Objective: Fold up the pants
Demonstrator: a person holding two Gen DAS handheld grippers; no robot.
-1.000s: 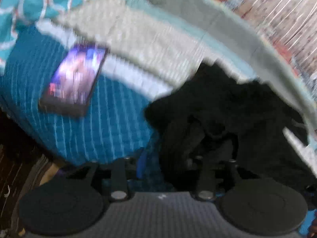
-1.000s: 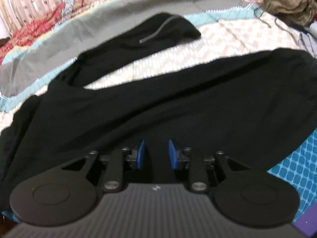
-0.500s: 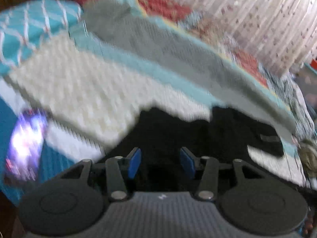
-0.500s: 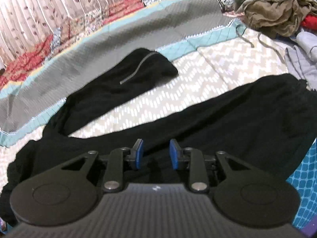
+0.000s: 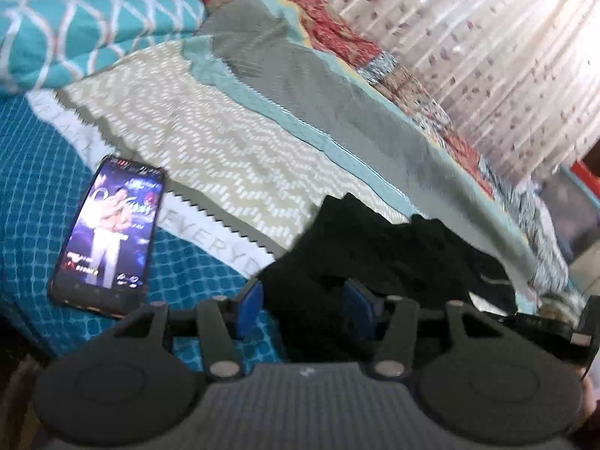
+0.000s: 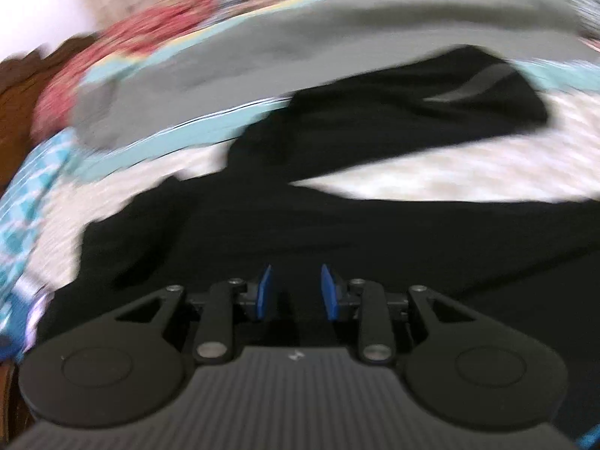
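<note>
where the bed (image 5: 232, 157) fills both views, its cover runs in bands: beige zigzag in the middle, a grey strip with pale teal edging behind it, and dark teal checks at the near edge. a red patterned spread (image 5: 337, 37) lies along the far side under a pale curtain (image 5: 506, 56), and a teal pillow (image 5: 75, 26) with white lattice lines sits at the far left corner in the left view.

the black pants (image 6: 337, 225) lie spread on the beige and grey bands. in the right view one leg reaches up and to the right, ending in a cuff with a grey stripe, while the wider part crosses the frame just ahead of the fingers; this view is blurred. in the left view the pants (image 5: 375, 255) appear as a rumpled dark heap.

a phone (image 5: 108, 236) with a lit screen rests on the teal checks, apart from the pants.

the left hand-held gripper (image 5: 303, 305) has its blue pads spread wide, with black cloth between and below them; whether they touch it is unclear. the right hand-held gripper (image 6: 296, 292) is spread too, low over the pants, pinching nothing.
</note>
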